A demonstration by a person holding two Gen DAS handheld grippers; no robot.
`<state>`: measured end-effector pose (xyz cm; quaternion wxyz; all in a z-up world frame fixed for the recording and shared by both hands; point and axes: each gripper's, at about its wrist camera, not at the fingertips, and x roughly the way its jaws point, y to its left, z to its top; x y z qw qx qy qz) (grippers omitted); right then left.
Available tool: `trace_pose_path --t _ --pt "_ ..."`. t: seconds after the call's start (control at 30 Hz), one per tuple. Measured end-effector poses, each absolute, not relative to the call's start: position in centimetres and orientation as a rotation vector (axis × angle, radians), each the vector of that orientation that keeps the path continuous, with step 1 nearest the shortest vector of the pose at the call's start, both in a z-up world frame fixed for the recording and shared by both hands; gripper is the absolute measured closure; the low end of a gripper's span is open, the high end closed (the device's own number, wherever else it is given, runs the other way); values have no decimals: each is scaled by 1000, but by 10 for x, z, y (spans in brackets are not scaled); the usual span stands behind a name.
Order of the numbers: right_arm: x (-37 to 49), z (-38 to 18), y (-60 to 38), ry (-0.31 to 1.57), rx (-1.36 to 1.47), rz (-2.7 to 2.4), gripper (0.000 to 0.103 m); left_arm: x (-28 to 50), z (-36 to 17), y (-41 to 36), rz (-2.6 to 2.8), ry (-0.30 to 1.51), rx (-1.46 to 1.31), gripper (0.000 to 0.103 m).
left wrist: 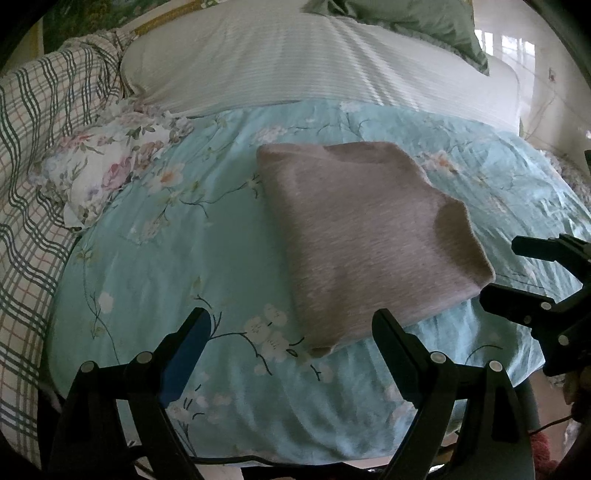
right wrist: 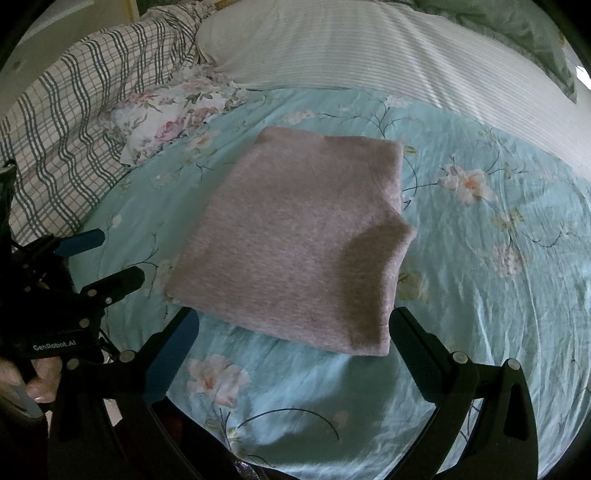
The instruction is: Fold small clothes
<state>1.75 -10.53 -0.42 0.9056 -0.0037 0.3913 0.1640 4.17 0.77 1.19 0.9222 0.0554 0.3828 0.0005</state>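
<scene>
A pinkish-grey garment lies folded into a thick rectangle on the teal floral bedcover. One corner on its right side is humped up. My left gripper stands open just short of the garment's near left corner, nothing between its fingers. My right gripper is open too, hovering at the garment's near right edge without gripping it. Neither gripper's pads press on the cloth.
A white striped pillow lies behind the garment. A floral cloth and a plaid blanket are bunched at the left. A green pillow sits far back. A hand holds the left gripper.
</scene>
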Motion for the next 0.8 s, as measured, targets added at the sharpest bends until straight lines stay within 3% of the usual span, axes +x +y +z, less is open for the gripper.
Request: trace_pose_path --t 0.8 --pt "20 -3 -108 808 1 336 0 45 13 5 -7 784 104 13"
